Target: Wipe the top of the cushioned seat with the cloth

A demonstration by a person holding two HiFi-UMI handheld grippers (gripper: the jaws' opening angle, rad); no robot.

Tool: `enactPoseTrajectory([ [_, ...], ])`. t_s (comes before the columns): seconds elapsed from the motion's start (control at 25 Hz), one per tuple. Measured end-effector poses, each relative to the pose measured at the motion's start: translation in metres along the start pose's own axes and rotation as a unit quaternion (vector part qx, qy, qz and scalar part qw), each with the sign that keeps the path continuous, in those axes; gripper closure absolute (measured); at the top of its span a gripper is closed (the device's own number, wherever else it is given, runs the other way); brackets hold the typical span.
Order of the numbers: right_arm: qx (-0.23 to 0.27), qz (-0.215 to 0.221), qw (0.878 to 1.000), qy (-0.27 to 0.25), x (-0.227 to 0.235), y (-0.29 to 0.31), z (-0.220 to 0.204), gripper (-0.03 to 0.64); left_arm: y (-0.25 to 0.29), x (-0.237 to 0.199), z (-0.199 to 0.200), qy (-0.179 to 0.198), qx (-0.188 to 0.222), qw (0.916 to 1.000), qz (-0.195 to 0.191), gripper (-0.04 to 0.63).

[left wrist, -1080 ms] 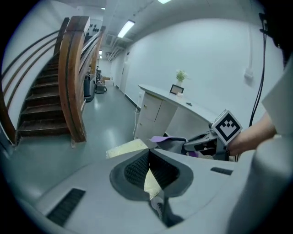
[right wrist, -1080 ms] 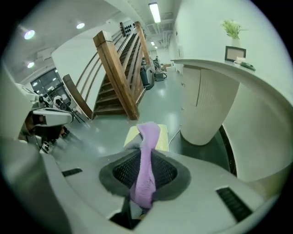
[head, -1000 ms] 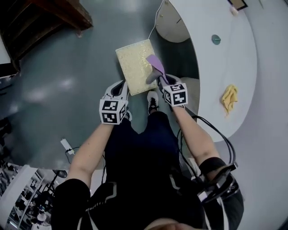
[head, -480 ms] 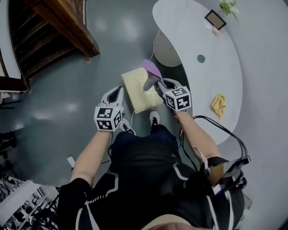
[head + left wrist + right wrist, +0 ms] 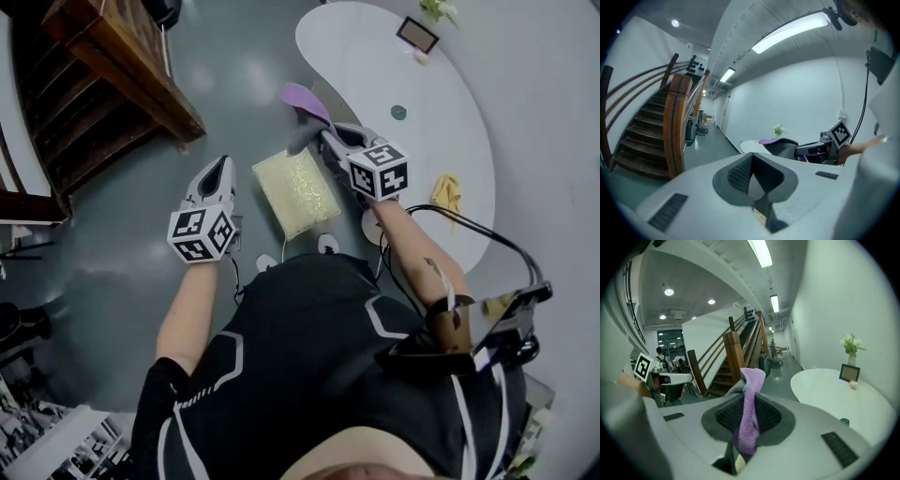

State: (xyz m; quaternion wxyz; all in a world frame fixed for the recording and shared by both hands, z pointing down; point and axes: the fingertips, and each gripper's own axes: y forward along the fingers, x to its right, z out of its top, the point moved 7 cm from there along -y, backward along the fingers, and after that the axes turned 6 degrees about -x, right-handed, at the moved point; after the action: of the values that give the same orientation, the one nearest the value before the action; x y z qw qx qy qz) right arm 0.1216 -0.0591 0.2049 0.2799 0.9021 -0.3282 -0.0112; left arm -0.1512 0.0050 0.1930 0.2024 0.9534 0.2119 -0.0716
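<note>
The cushioned seat (image 5: pixel 296 190) is a pale yellow square pad on the floor in front of me, seen in the head view. My right gripper (image 5: pixel 305 127) is lifted above and beyond its far right corner, shut on a purple cloth (image 5: pixel 305 97) that sticks out past the jaws. In the right gripper view the purple cloth (image 5: pixel 749 416) is pinched between the closed jaws of the right gripper (image 5: pixel 747 420). My left gripper (image 5: pixel 219 172) is raised left of the seat. The left gripper (image 5: pixel 753 180) has its jaws together with nothing in them.
A white curved table (image 5: pixel 412 159) stands at the right with a yellow rag (image 5: pixel 446 195), a small picture frame (image 5: pixel 417 35) and a plant. A wooden staircase (image 5: pixel 103 84) rises at the upper left. A cable (image 5: pixel 469 230) trails from my right arm.
Both grippers have risen off the seat and tilted up toward level. The right one carried the purple cloth up and away from the cushion; the left one swung out to the left.
</note>
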Motion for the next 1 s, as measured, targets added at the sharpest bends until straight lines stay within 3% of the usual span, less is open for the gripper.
enactPoseTrajectory([
  [0.2, 0.065, 0.020, 0.998, -0.014, -0.007, -0.019, 0.053, 0.545, -0.014, -0.002, 0.030, 0.053, 0.029, 0.9981, -0.011, 0.591],
  [0.64, 0.120, 0.022, 0.991, -0.048, -0.023, -0.061, 0.101, 0.545, -0.056, 0.022, 0.095, 0.049, 0.131, 0.9902, 0.004, 0.591],
  [1.0, 0.138, 0.017, 0.988, -0.070, -0.027, -0.073, 0.113, 0.548, -0.072, 0.024, 0.112, 0.051, 0.159, 0.9853, 0.039, 0.591],
])
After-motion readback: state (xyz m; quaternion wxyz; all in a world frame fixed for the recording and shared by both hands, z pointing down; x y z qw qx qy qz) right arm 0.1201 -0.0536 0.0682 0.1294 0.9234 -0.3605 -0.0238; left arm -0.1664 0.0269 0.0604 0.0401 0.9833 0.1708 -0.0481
